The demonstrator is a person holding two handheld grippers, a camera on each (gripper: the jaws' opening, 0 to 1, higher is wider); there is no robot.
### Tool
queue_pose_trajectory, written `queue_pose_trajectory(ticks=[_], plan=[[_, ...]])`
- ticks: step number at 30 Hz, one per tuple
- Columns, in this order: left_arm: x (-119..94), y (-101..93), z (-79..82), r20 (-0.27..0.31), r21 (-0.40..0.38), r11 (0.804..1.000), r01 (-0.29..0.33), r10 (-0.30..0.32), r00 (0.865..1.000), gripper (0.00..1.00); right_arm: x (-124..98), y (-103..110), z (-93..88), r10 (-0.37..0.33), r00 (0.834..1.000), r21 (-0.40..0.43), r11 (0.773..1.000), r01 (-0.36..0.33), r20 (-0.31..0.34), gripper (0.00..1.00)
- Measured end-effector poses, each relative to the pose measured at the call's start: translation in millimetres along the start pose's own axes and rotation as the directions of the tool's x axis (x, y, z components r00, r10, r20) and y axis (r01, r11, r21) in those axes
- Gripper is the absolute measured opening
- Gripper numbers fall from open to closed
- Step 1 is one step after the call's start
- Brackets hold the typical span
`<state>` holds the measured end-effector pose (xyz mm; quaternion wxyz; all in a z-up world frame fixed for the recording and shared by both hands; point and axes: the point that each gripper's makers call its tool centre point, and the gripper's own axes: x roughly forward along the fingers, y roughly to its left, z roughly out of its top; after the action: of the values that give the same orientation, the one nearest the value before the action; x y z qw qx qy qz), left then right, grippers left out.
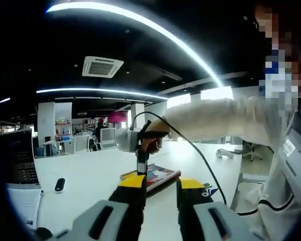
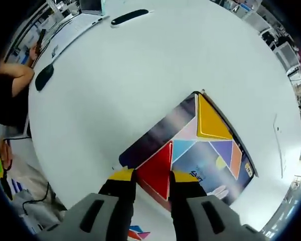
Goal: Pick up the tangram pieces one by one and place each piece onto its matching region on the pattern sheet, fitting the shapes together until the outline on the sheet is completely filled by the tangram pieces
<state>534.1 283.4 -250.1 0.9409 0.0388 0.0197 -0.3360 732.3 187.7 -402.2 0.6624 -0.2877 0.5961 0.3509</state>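
The pattern sheet [image 2: 155, 133] lies on the white table [image 2: 115, 85], dark at one side with pale coloured regions. A yellow triangle [image 2: 210, 120] lies on it at the far corner. My right gripper [image 2: 154, 176] is shut on a red triangle [image 2: 158, 168], held just over the sheet's near edge beside a light blue region. In the left gripper view the right gripper [image 1: 142, 168] points down onto the sheet [image 1: 163, 175], held by a person's hand [image 1: 153, 140]. My left gripper [image 1: 161, 188] hovers open above the table, short of the sheet, with nothing between its jaws.
Loose coloured pieces [image 2: 138, 233] lie near the table's edge, also seen as pieces [image 1: 209, 190] by the person. A laptop [image 1: 20, 158], a black mouse [image 1: 60, 184] and a white object [image 1: 224, 152] sit on the table. Another person's arm [image 2: 12, 80] rests near a mouse [image 2: 44, 76].
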Motion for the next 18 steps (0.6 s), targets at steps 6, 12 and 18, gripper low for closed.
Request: queue_pose_trajectory(ticks=[6,12,18], plan=[[-0.5,-0.7,3.1,0.011,0.001,1.000,0.006,-0.006,1.000,0.26,-0.9,-1.3,1.6,-0.009,1.000,0.024,1.000,0.009,-0.002,0.28],[0.0,-2.4,3.8,0.014,0.003,1.000,0.015,-0.015,1.000,0.26,-0.5,-2.3,1.1,-0.024,1.000,-0.020,1.000,0.024,0.003,0.28],[-0.8,0.6,2.5,0.009,0.004,1.000,-0.002,0.002,1.000,0.26,-1.4,-3.4,1.7,-0.015,1.000,-0.023,1.000,0.015,0.011,0.29]])
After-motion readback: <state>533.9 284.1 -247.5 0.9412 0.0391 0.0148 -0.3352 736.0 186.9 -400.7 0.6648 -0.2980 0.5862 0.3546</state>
